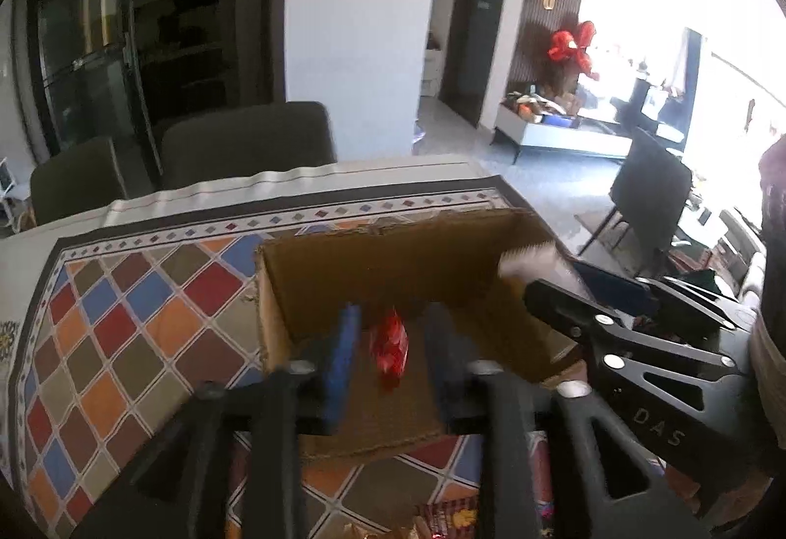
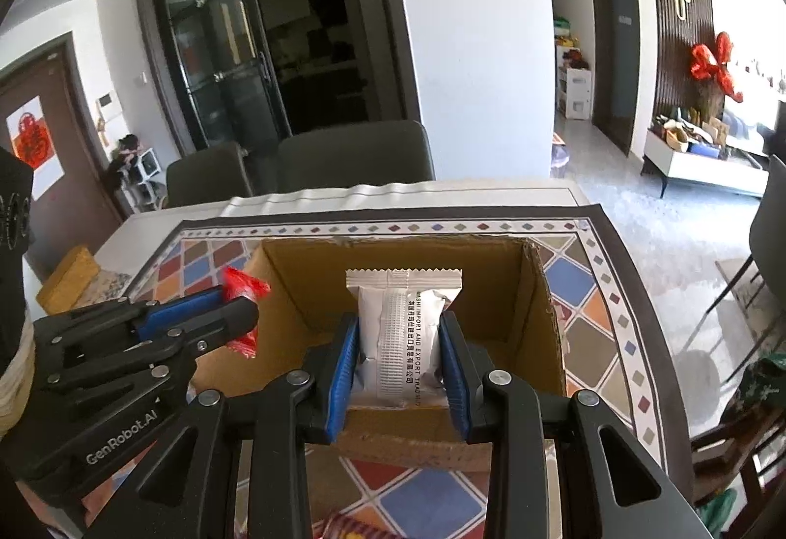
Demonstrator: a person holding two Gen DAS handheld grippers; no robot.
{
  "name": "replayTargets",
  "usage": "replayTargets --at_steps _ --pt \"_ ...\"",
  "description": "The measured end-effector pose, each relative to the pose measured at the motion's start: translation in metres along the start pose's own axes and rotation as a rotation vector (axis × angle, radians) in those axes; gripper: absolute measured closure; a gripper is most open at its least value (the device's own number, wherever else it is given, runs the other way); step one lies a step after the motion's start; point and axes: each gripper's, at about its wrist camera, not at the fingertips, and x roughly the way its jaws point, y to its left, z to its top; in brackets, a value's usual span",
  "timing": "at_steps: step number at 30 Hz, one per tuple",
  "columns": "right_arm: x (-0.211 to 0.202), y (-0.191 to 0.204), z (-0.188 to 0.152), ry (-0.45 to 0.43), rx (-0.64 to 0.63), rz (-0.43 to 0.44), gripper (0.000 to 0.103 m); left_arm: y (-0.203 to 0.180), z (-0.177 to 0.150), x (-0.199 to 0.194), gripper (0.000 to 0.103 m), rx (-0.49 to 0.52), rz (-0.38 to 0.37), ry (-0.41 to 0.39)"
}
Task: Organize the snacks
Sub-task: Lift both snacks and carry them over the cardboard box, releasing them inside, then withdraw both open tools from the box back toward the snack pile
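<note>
An open cardboard box [image 1: 393,254] [image 2: 294,283] stands on the patterned tablecloth. My left gripper [image 1: 393,347] is over the box's near left part, its jaws apart, with a red wrapped snack [image 1: 390,350] between them, not pressed by either pad. In the right wrist view the red snack [image 2: 243,288] sits at the left gripper's [image 2: 240,308] tip. My right gripper [image 2: 399,347] is shut on a white snack packet [image 2: 398,337] and holds it upright over the box. The packet's top edge shows in the left wrist view [image 1: 528,259].
The colourful diamond tablecloth [image 1: 123,318] [image 2: 589,293] covers the table. More snack wrappers lie at the near edge [image 1: 447,517] [image 2: 344,526]. Dark chairs [image 1: 245,141] [image 2: 353,151] stand behind the table. A yellow block [image 2: 69,278] lies at the far left.
</note>
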Motion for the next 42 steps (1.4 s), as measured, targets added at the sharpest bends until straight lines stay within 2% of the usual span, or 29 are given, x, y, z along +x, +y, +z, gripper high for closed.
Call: replayTargets --at_steps 2,8,13,17,30,39,42 --pt "0.002 -0.004 0.002 0.006 0.016 -0.028 0.059 0.001 -0.002 -0.002 0.059 -0.008 0.020 -0.007" --pt "-0.012 -0.006 -0.009 0.002 0.013 -0.065 0.059 -0.004 -0.019 -0.020 0.059 0.010 0.050 -0.034" --pt "-0.036 -0.001 -0.022 -0.021 -0.012 -0.062 0.059 -0.012 -0.038 -0.046 0.058 0.009 0.078 -0.082" --pt "-0.058 0.003 -0.034 -0.051 -0.029 -0.060 0.059 -0.019 -0.052 -0.067 0.053 -0.002 0.063 -0.109" --pt "-0.107 0.001 -0.080 -0.080 -0.035 -0.030 0.059 -0.055 -0.100 -0.114 0.050 0.064 0.033 -0.167" --pt "-0.124 -0.003 -0.112 -0.062 -0.040 -0.028 0.059 -0.073 -0.136 -0.125 0.049 0.088 -0.009 -0.148" --pt "-0.127 -0.003 -0.125 -0.047 -0.050 -0.036 0.054 -0.078 -0.149 -0.124 0.049 0.092 -0.020 -0.134"
